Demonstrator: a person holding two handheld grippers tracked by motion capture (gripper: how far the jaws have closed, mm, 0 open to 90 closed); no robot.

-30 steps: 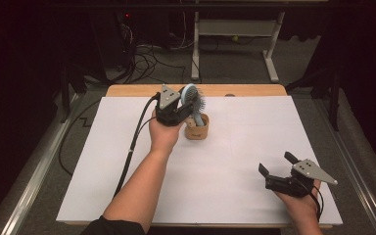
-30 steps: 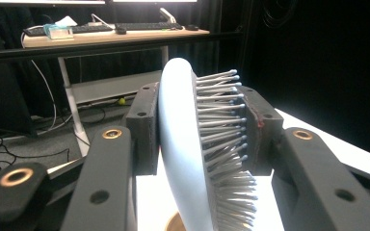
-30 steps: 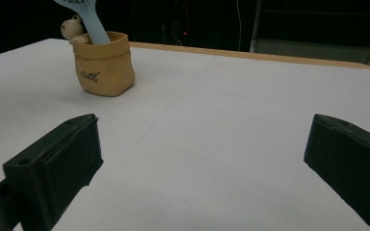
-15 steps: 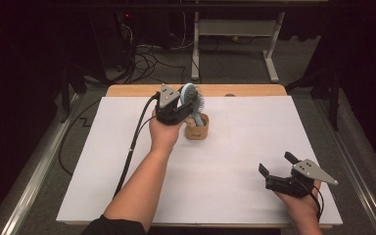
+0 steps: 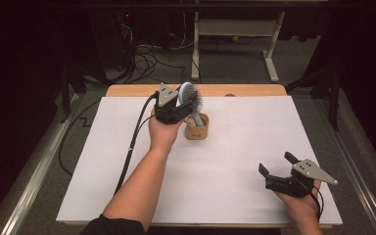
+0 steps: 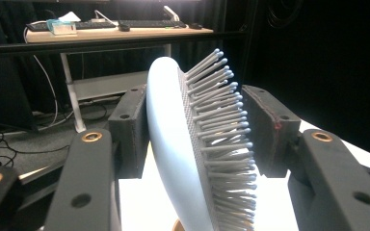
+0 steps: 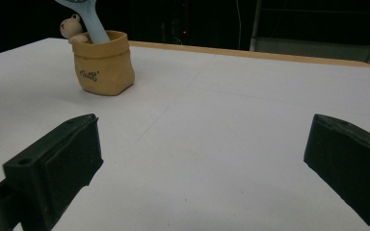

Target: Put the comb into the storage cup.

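Currently the left hand-held gripper [image 5: 185, 108] is sitting near the far edge of the desk [image 5: 127, 147], a bit left of centre, with the pale blue hairbrush [image 5: 190, 95] between its jaws. Handle is standing down in the small tan pouch-shaped holder [image 5: 197, 128], brush head leaning up and out above it. The jaws have just been opening; in the left gripper view the brush head [image 6: 183, 144] is still between them, back of the head seeming to be just touching one pad, bristle tips close to the other, no real squeeze as far as I can tell. So this is looking like the release after dropping the brush into the holder.

Doing it well: keep spreading the jaws until both pads are plainly off the head, since bristles can be snagging on the pad. Then be lifting straight up and back, not sideways, because the holder is light-looking and the brush is top-heavy and tilted, so a nudge could be tipping the lot over. A small figure [image 7: 71, 26] is also peeking out of the holder [image 7: 103, 62] beside the handle.

The right hand-held gripper [image 5: 279, 172] is resting near the near right corner, jaws spread wide, nothing between them, well apart from the holder.
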